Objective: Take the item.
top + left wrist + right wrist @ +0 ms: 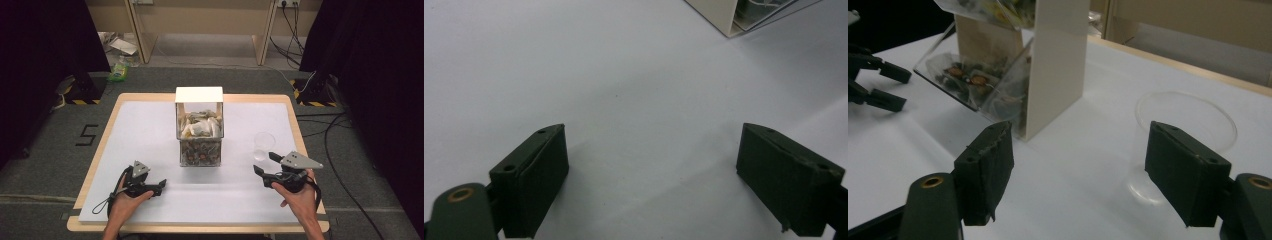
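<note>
- Clear plastic cup [263, 145]: see-through, empty, upright, open rim up. Stands on the white sheet of the bench [150, 125], right side, well right of the dispenser box and just ahead of the right tool.
- In the right gripper view the cup [1184, 135] sits past the right-hand jaw, which hides part of its wall; rim and base ring are visible. Nothing touches it.
- Dispenser box [199, 127]: clear walls, white top panel and white corner post, stuffed with small packets, pale ones up top and darker ones at the bottom. Centre of the bench. The right gripper view shows its corner post and clear front [1055, 60] to the left of the cup.
- Right tool [266, 163]: jaws apart, nothing between them. Held in the right hand [296, 197] at the near right of the bench, raised off the sheet, grey plate on top, jaws pointing up-left toward the cup.
- Left tool [162, 185]: jaws wide apart, empty, bare white sheet between them in the left gripper view. Left hand [125, 200] holds it low at the near left of the bench, jaws pointing right, well apart from the box.
- Left tool also shows far left in the right gripper view [885, 85].
</note>
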A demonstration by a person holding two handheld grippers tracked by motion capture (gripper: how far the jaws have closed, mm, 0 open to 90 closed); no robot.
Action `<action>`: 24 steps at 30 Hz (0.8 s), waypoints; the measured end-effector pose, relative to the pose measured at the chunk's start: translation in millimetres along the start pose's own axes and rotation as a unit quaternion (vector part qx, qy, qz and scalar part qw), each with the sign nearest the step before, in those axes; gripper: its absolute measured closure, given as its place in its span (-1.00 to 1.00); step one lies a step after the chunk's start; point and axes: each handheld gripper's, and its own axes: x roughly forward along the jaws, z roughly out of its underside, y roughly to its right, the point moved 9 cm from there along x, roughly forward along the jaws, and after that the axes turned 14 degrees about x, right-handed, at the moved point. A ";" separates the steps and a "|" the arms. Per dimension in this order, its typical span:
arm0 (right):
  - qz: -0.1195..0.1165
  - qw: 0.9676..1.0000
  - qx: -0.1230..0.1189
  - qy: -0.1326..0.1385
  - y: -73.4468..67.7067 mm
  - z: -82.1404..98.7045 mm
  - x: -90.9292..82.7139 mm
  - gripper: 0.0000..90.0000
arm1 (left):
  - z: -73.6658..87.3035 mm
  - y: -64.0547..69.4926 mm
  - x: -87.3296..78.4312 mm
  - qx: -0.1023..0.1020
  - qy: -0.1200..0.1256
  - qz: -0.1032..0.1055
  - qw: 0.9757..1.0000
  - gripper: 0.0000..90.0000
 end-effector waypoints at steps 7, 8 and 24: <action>-0.017 1.000 -0.008 0.014 -18.1 -24.2 4.7 -0.35 | 0.1 0.0 -0.1 0.001 0.000 0.000 1.000 -0.73; -0.020 1.000 -0.008 0.016 -20.5 -27.7 5.8 -0.34 | 0.1 0.0 -0.1 0.000 0.000 0.000 1.000 -0.73; -0.070 0.995 -0.026 0.059 -59.9 -86.6 14.6 -0.07 | 0.1 0.0 -0.1 0.000 0.000 0.000 1.000 -0.73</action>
